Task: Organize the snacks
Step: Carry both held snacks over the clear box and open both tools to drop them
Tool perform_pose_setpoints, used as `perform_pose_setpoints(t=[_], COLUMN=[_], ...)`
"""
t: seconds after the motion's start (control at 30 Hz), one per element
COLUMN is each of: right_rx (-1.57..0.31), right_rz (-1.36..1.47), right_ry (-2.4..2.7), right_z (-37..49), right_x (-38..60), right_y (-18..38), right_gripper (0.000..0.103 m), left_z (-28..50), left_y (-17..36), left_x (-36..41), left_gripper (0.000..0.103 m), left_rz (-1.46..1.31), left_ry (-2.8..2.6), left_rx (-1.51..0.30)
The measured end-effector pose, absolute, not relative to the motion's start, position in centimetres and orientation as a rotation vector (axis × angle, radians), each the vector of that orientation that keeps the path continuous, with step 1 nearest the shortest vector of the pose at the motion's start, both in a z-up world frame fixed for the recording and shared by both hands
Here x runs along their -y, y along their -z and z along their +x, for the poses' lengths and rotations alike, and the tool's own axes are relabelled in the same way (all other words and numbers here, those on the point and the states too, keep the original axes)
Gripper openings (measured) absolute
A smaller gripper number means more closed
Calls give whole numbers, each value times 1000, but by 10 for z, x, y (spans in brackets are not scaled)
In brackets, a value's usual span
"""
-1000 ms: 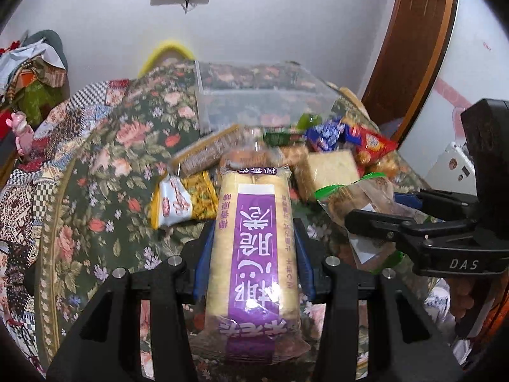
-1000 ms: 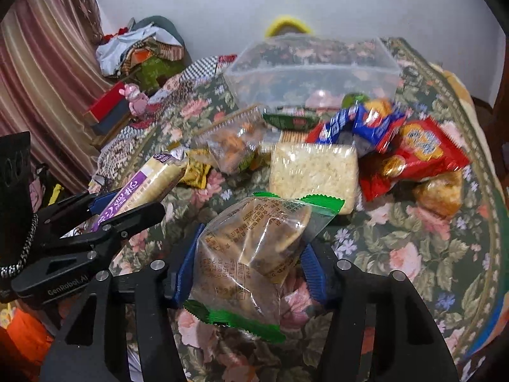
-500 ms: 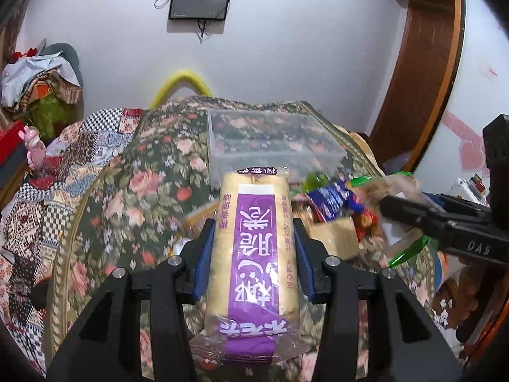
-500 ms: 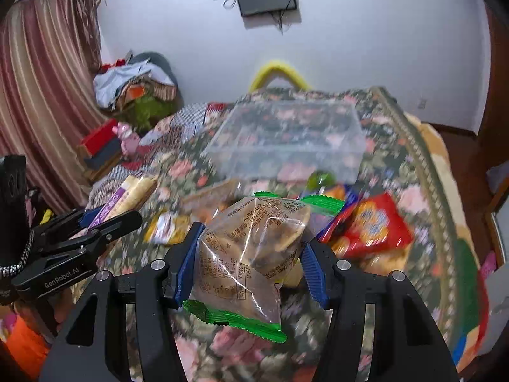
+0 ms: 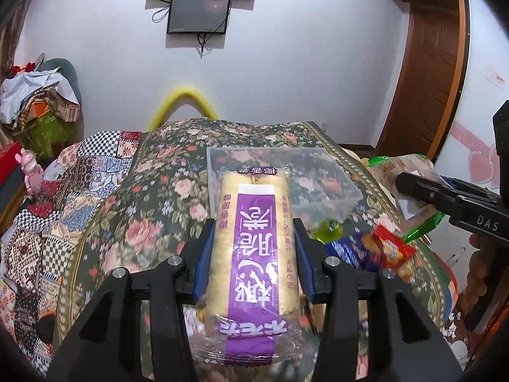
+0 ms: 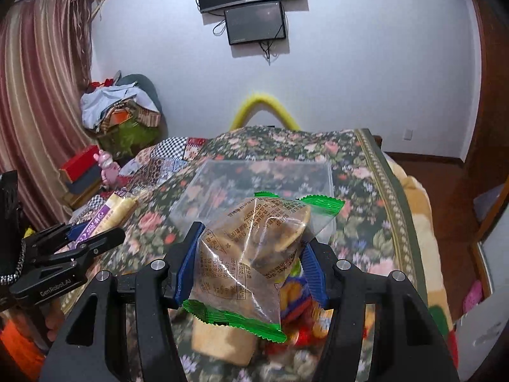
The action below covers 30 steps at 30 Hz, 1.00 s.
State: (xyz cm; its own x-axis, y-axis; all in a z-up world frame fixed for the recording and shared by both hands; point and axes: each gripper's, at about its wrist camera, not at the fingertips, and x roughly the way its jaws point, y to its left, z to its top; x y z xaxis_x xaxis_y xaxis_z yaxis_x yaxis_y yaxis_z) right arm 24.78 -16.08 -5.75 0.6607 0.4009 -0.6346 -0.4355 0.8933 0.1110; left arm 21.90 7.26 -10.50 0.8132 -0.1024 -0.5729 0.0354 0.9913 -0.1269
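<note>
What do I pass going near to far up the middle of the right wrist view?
Green-edged snack bag in the right gripper → clear plastic box → yellow hoop → wall screens.

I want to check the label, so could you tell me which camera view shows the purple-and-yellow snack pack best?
The left wrist view: the purple-and-yellow pack fills the middle, lengthwise between the left gripper's blue pads, its label facing the camera. The right wrist view shows only its far end at the left edge, small and side-on.
</note>
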Motion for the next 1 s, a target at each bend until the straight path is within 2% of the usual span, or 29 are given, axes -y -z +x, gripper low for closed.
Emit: perform_pose_setpoints(t=[0.5,1.0], right_rx=[-739,-870], right_rz=[-70,-130], right_ry=[-456,-454], right_z=[318,382], right_x=[151,146], right_y=[77,118], right_gripper=[54,55], left_z=[303,383], left_y=[102,149], left_x=[-67,-68], left_gripper=[45,45], left_rz=[-116,-111], left_ry=[83,70], left_rx=[-633,-783])
